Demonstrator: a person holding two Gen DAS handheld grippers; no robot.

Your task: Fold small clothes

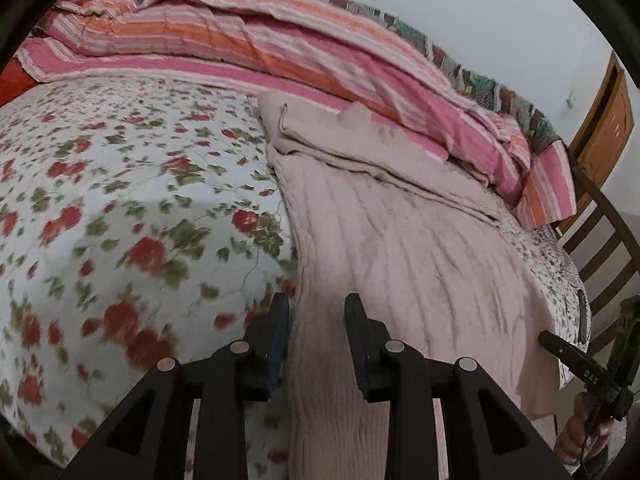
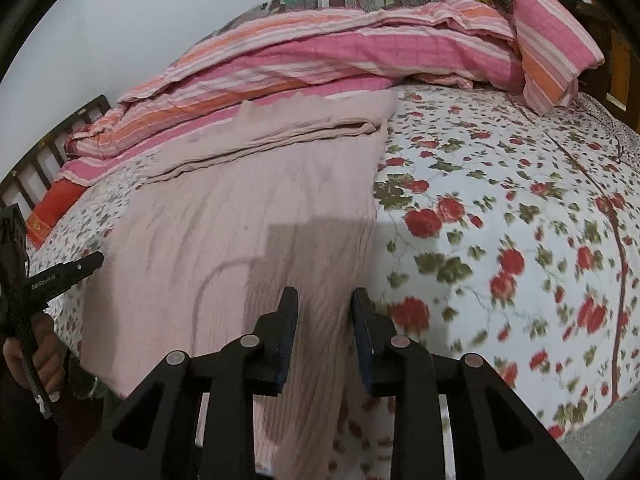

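— Floral cotton, that's the biggest thing in front of me: the bedsheet (image 1: pixel 120 200) with red roses covers the whole bed. A striped quilt (image 1: pixel 280 52) in pink and orange is heaped along the far side.

— And the garment?

— My pink ribbed garment (image 1: pixel 400 248) lies flat on the sheet, running from the near edge of the bed towards the quilt. Its far part is already turned back on itself: there is a doubled band with a clear fold edge (image 2: pixel 280 132) just short of the quilt. I'd judge one fold done and at least one more to make, since the long near part is in a single layer and hangs a little over the bed's edge.

— Your hands?

— My left gripper (image 1: pixel 316 320) sits over the garment's left edge, jaws parted, nothing pinched. My right gripper (image 2: pixel 324 312) is the same over the right edge, fingers apart, cloth beneath but not clamped between the pads. From each camera I can see the other tool off to the side.

— So what's next?

— Probably taking the near corners and carrying them up to the folded band.
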